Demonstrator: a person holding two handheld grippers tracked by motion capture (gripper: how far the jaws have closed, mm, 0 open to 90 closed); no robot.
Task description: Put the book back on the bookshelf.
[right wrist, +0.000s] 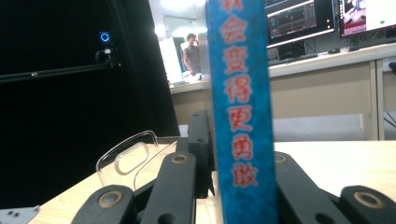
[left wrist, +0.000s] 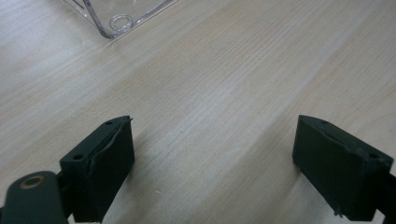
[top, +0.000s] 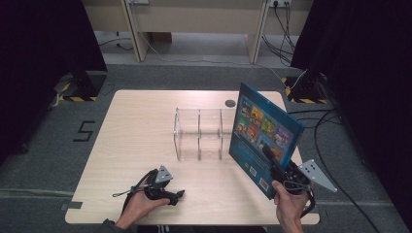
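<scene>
Gripping a Picture Book Beside the Clear Rack

Clamped shut on the lower edge of a blue book point(top: 262, 136), the right claw point(top: 273, 167) holds it upright above the surface point(top: 136, 131), just right of a clear plastic rack point(top: 199, 133). The left claw point(top: 176, 196) rests wide open and empty on bare wood.

Glossy blue book point(top: 262, 138), clear plastic rack point(top: 199, 133), matt pale wood table point(top: 131, 131)
</scene>
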